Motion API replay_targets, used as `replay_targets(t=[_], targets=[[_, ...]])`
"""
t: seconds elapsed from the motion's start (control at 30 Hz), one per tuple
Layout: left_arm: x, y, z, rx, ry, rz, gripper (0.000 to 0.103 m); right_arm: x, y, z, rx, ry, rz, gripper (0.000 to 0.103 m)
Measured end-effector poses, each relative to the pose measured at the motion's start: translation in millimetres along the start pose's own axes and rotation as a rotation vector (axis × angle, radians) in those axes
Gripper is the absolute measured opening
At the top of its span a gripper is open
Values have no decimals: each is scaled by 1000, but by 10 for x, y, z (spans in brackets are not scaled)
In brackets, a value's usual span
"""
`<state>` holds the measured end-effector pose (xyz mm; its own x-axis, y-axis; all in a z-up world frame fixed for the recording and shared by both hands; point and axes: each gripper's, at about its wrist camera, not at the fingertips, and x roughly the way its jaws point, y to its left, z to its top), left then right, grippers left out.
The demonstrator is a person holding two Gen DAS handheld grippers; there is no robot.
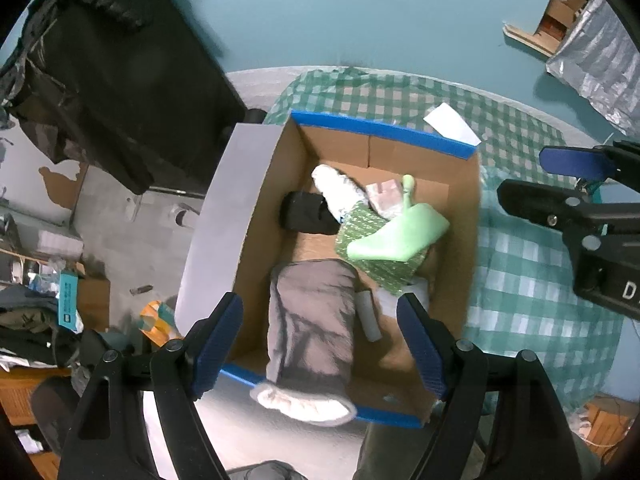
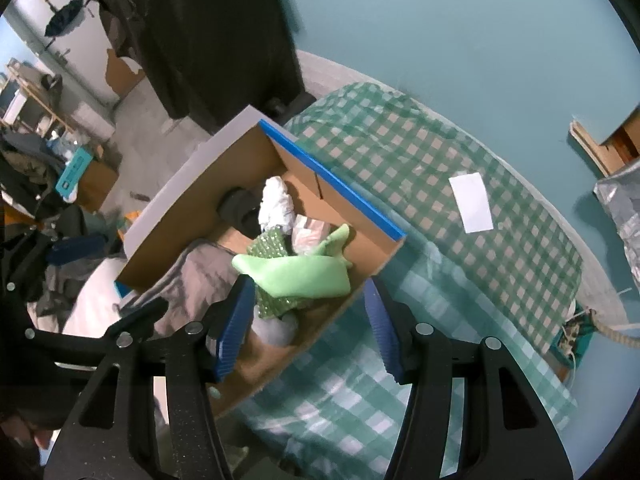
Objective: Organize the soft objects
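A cardboard box (image 1: pixel 464 216) with blue-taped edges sits on a green checked cloth (image 1: pixel 520 264). In it lie a grey fleecy garment (image 1: pixel 312 320) draped over the near edge, a light green soft piece (image 1: pixel 396 236) on a green sequined cloth (image 1: pixel 380 272), a white bundle (image 1: pixel 336 188) and a black item (image 1: pixel 304 212). My left gripper (image 1: pixel 320 344) is open and empty above the grey garment. My right gripper (image 2: pixel 310 328) is open and empty above the box's right wall (image 2: pixel 340 312), just below the light green piece (image 2: pixel 300 276). The right gripper also shows in the left wrist view (image 1: pixel 560 180).
A white paper slip (image 2: pixel 472 202) lies on the checked cloth (image 2: pixel 460 168) behind the box. A dark coat (image 1: pixel 112 80) hangs at the left. Clutter and boxes (image 1: pixel 80 304) stand on the floor to the left. A silver wrapped bundle (image 1: pixel 600 60) stands at the far right.
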<state>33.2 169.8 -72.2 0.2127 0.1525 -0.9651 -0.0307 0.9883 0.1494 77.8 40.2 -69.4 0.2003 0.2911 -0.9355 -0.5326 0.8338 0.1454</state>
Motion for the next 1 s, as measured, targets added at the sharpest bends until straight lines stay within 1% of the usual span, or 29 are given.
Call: replay_targets(t=[0.2,0.4,0.43,0.47,0.53,0.6,0.7,0.77,0.87,1.0], targets=[[-230,-131,-42,5,-20,-9,81,-316,-145,-139,35,-43,-13,58],[-544,-338,-95,32,-100,-10,81,-627,-284,-300,67,-99,-30,59],[-604,-383,-106,40,-114,-14,83,-684,-314,-336,74,-110,-36,59],[-663,-427,-114,48,-128,-20,89,-719,-338,-363,81,-114,-42,60],[-766,-494,-126,55,-164,-27,92,-791,-393,-429,97,-123,-62,60],[-874,-566,-141,63,-192,-33,92,-860,-435,-486,108,-135,-68,60],[-983,-655,-146,71,-212,-51,92,-980,-506,-585,125,-153,-83,60],[-1063,-699,-150,58,-232,-60,92,-1051,-531,-658,133,-164,-90,60],[-1138,-750,-161,40,-242,-75,92,-1148,-592,-775,152,-179,-98,60],[-1218,-851,-199,44,-251,-53,92,-1270,-665,-916,172,-198,-123,60]])
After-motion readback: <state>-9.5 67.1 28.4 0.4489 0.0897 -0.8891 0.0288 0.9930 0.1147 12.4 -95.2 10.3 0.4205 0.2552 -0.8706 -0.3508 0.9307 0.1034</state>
